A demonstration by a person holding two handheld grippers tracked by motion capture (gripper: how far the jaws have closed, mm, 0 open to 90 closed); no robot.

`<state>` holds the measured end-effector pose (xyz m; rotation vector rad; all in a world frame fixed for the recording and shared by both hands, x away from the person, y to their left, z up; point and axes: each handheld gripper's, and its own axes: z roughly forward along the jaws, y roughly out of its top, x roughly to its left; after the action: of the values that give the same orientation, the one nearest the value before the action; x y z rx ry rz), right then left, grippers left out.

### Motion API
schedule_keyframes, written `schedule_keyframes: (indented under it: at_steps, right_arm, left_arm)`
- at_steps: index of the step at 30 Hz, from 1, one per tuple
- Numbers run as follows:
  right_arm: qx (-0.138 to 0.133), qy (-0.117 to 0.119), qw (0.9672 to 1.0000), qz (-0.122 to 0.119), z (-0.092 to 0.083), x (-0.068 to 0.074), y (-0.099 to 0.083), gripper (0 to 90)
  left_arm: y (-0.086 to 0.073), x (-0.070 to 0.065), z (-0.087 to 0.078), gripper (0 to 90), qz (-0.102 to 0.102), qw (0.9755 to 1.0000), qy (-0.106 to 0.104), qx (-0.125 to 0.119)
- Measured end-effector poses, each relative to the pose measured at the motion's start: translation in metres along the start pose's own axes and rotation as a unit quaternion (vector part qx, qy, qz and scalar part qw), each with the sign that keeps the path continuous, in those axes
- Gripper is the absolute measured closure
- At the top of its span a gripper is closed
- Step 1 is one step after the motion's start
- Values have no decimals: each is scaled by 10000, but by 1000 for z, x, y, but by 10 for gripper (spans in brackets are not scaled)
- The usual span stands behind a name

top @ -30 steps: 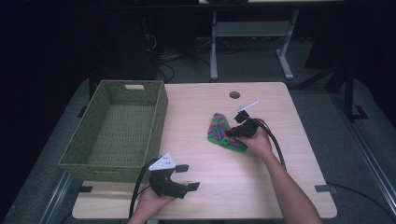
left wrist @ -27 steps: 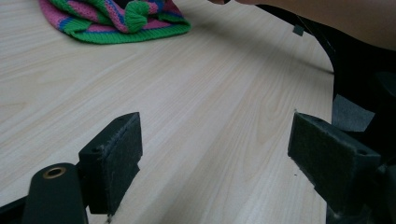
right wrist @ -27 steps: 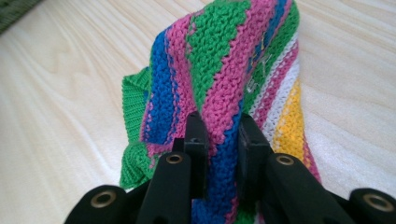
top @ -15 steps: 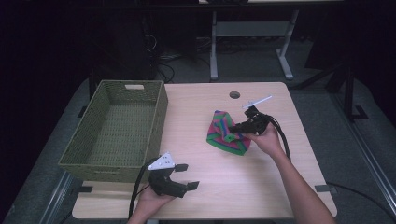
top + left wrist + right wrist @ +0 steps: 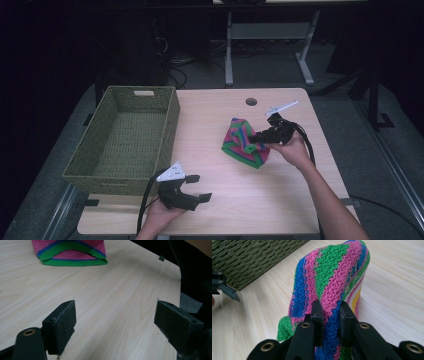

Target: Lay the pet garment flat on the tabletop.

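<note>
A knitted cloth [image 5: 243, 142] with pink, green and blue stripes hangs partly lifted off the wooden table [image 5: 230, 200]. My right gripper [image 5: 254, 140] is shut on a fold of the cloth [image 5: 332, 290], its jaws pinching the yarn between them [image 5: 329, 320]. My left gripper [image 5: 200, 187] rests near the table's front edge, open, with nothing between its pads [image 5: 62, 320]. In the left gripper view the cloth's green hem [image 5: 72, 252] lies ahead on the table.
A green woven basket [image 5: 125, 140] stands on the left part of the table, open-topped. A round cable hole [image 5: 251, 101] lies at the table's back edge. Metal desk legs [image 5: 230, 55] stand on the floor behind.
My right gripper has risen and moved right with the cloth, pulling it up off the table. My left gripper has stayed where it was.
</note>
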<state>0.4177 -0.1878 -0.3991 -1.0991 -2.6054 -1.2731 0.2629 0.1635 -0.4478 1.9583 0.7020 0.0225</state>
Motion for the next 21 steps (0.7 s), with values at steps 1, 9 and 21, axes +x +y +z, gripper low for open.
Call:
schedule_keyframes:
  at_steps: [1,9,21]
  right_arm:
    - [0,0,10000,0,0,0,0,772]
    - [-118,108,9997,-157,-20,12,1,772]
    - [-237,428,9979,-431,-51,38,-2,770]
  left_arm:
    - [0,0,0,176,0,10000,0,0]
    - [0,0,0,176,5,10000,22,3]
    - [0,0,-2,176,20,10000,81,-28]
